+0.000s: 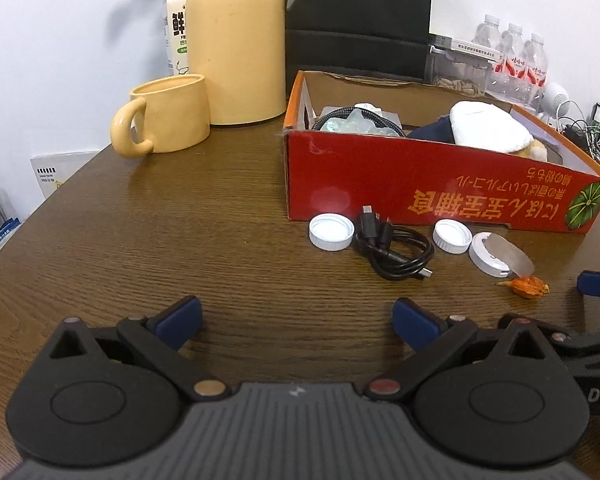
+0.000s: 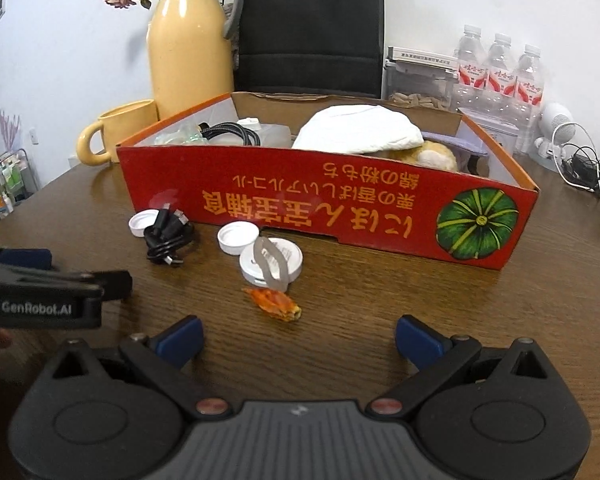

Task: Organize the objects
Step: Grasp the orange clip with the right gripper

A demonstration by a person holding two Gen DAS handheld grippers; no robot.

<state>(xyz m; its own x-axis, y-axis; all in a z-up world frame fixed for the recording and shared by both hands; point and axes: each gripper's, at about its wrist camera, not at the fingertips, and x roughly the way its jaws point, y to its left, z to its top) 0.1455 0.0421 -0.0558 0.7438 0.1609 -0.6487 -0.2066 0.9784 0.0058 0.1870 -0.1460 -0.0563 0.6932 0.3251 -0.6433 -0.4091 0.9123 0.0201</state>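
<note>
A red cardboard box stands on the brown table, holding a braided cable, a white cloth and soft items. In front of it lie a white cap, a coiled black cable, a second white cap, a white lid with a foil tab and an orange scrap. My left gripper is open over bare table, short of the cable. My right gripper is open just behind the orange scrap.
A yellow mug and a tall yellow flask stand left of the box. Behind it are a black chair, water bottles and tangled white cables. The table's left edge drops off near shelves.
</note>
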